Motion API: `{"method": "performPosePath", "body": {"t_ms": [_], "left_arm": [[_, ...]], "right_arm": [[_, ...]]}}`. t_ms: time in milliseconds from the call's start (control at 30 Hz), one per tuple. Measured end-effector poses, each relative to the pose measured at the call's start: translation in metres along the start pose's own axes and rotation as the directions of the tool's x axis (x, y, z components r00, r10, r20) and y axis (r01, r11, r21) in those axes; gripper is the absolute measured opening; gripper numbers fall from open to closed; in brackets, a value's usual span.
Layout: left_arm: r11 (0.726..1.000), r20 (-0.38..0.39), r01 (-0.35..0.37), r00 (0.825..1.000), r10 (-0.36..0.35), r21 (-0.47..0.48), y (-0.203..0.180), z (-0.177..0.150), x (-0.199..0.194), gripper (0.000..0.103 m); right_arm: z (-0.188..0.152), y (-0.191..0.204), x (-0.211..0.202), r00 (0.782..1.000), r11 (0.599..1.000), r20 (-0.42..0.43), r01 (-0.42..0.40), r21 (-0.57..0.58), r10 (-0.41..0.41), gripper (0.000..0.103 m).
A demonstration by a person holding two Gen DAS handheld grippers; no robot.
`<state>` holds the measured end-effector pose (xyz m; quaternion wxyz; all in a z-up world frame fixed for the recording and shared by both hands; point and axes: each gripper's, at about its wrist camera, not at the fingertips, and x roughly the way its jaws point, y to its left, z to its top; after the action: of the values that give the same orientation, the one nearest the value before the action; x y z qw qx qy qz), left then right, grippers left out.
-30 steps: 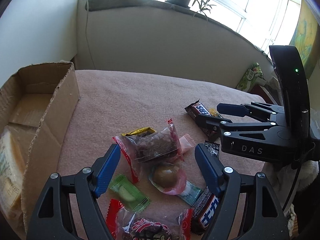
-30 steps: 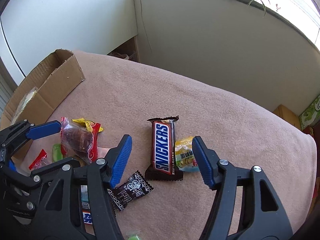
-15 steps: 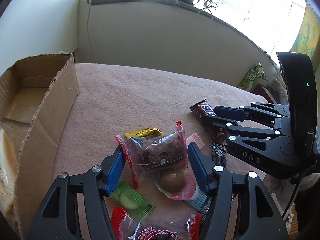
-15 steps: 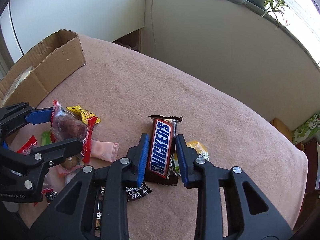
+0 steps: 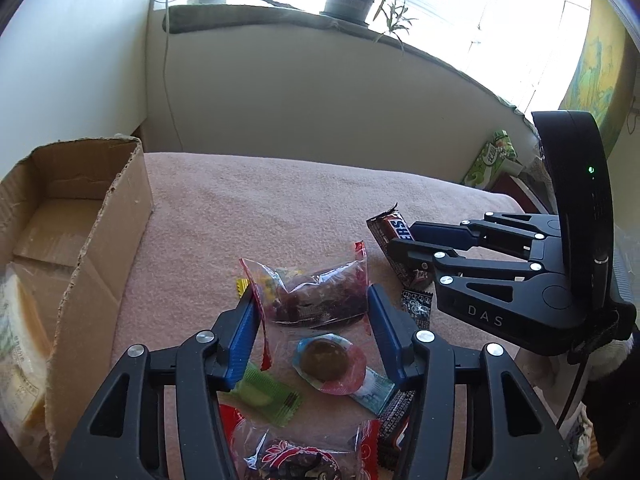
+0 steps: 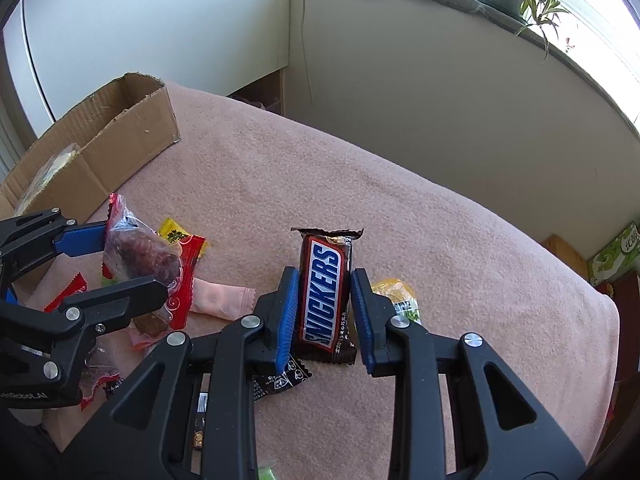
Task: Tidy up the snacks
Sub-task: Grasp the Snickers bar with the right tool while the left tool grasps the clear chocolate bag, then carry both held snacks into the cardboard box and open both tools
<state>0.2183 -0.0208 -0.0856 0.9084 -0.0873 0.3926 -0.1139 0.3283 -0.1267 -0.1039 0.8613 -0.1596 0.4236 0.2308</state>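
A pink-covered counter (image 6: pixel 400 200) is seen with an open cardboard box (image 5: pixel 100 240) at its left end; one pale packet is already inside, so little of the sorting appears done. Most snacks are still spread loose on the cover: a round sweet (image 5: pixel 326 362), a green candy (image 5: pixel 266 394), a pink wrapper (image 6: pixel 220 298) and others. The left gripper (image 5: pixel 312 308) has just been closing, and a clear bag (image 5: pixel 316 292) of dark pieces is now held between its blue pads. The right gripper (image 6: pixel 325 308) has been shut narrowly on a Snickers (image 6: pixel 326 296). Both items remain over the counter, away from the box, and are judged still to be carried there.
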Motion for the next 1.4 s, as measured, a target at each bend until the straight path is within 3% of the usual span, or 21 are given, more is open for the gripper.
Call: {"method": "performPosePath", "body": {"t_ms": [500, 833, 1400], "left_arm": [[0.996, 0.111, 0.070, 0.992, -0.064, -0.050, 0.017, 0.008, -0.047, 0.053], [0.993, 0.166, 0.089, 0.983, -0.074, -0.082, 0.039, 0.008, -0.072, 0.053], [0.985, 0.232, 0.055, 0.973, -0.015, -0.165, 0.092, 0.013, -0.100, 0.053]], "right_arm": [[0.011, 0.014, -0.045, 0.999, 1.000, 0.050, 0.000, 0.000, 0.000, 0.027], [0.026, 0.011, -0.062, 0.995, 0.995, 0.076, -0.069, 0.076, 0.063, 0.027], [0.069, 0.068, -0.076, 0.986, 0.993, 0.120, -0.118, 0.021, 0.115, 0.028]]}}
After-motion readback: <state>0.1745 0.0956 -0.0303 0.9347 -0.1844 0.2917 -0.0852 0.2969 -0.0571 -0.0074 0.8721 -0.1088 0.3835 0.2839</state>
